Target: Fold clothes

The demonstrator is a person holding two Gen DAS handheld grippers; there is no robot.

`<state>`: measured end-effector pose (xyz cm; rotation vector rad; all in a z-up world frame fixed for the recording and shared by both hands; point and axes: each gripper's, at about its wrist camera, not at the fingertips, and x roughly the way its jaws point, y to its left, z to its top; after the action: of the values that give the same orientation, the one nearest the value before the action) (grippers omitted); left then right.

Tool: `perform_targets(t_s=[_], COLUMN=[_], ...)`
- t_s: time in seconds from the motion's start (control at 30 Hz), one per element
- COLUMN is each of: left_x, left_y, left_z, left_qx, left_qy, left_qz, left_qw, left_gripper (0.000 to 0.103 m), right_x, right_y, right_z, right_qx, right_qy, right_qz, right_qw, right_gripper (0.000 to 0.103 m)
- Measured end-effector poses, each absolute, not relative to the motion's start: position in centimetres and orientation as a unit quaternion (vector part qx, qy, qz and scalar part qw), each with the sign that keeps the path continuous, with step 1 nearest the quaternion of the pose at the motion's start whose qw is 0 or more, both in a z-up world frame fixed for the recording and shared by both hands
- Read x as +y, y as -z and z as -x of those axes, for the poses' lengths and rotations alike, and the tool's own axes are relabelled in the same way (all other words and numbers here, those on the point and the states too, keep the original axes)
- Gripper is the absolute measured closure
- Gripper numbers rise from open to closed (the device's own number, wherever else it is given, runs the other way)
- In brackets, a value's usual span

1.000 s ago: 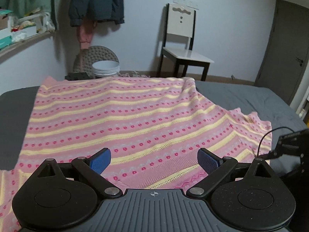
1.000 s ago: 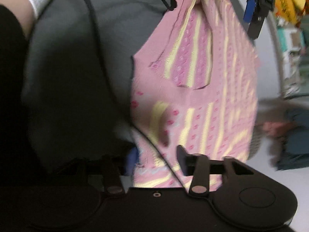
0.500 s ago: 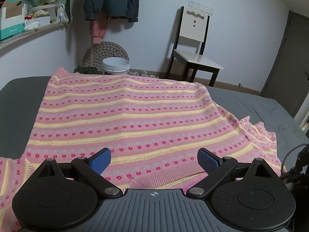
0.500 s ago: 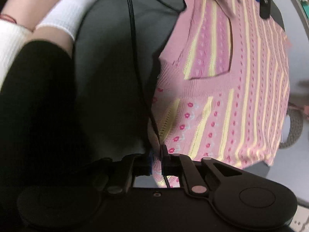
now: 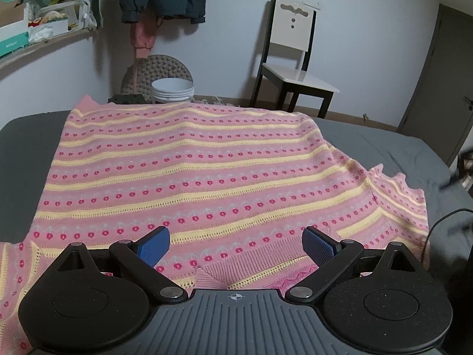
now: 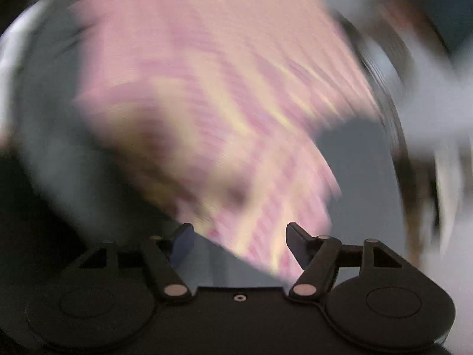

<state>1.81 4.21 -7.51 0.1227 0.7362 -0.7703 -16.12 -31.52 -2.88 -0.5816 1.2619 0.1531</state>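
Knitwear first: a pink sweater with yellow stripes and rows of small red flowers lies spread flat on a grey bed, its ribbed neckline nearest the left wrist camera and one sleeve rumpled at the right edge. The left gripper hovers above the neckline with its blue pads wide apart, holding nothing. The right wrist view is heavily motion-blurred; the sweater shows as pink and yellow streaks, and the right gripper stands spread with nothing between its fingers.
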Motion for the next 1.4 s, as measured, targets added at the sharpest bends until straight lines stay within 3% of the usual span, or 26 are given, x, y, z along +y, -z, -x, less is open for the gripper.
perform_targets(t_s=[0.07,0.13,0.17,0.3,0.4,0.47,0.5,0.53,0.57,0.93,1.13,1.4], left_x=[4.1,4.1,4.1,4.1,3.9,3.7,3.6,3.5,3.4,3.4,3.8,4.3], left_y=[7.6,7.6,7.7,7.9,8.2,8.4,8.6,8.6,8.7,8.9,8.9,8.2], left_z=[-1.8,-1.7,-1.7,-1.7,-1.7,-1.8,-1.8,-1.7,-1.8,-1.9,-2.0,-1.9], left_qx=[0.353,0.356,0.357,0.362,0.369,0.372,0.373,0.374,0.375,0.382,0.386,0.374], left_qy=[0.366,0.363,0.362,0.357,0.355,0.356,0.356,0.357,0.358,0.349,0.35,0.346], left_qz=[-0.059,-0.062,-0.064,-0.07,-0.075,-0.081,-0.084,-0.087,-0.09,-0.105,-0.091,-0.078], left_qw=[0.859,0.859,0.859,0.858,0.856,0.854,0.853,0.851,0.85,0.849,0.849,0.857], left_gripper=[0.006,0.006,0.006,0.006,0.006,0.006,0.006,0.006,0.006,0.006,0.006,0.006], right_x=[-38.1,-42.3,-44.3,-48.6,-48.6,-48.7,-48.8,-48.8,-48.7,-48.3,-46.6,-41.3], right_y=[2.6,3.7,4.2,6.9,9.1,9.4,9.4,9.5,9.6,6.0,7.4,2.3], right_z=[16.3,17.7,18.4,21.3,21.7,21.8,21.8,21.9,21.9,24.3,23.3,20.9], right_qx=[0.599,0.589,0.578,0.544,0.529,0.507,0.496,0.486,0.485,0.532,0.533,0.461], right_qy=[0.021,0.076,0.102,0.143,0.153,0.166,0.17,0.176,0.176,0.219,0.215,0.153], right_qz=[0.092,-0.066,-0.143,-0.315,-0.372,-0.4,-0.413,-0.427,-0.434,-0.347,-0.373,-0.333], right_qw=[0.796,0.802,0.797,0.764,0.747,0.746,0.744,0.743,0.738,0.741,0.729,0.808], right_gripper=[0.039,0.054,0.057,0.061,0.061,0.061,0.068,0.086,0.096,0.099,0.099,0.098])
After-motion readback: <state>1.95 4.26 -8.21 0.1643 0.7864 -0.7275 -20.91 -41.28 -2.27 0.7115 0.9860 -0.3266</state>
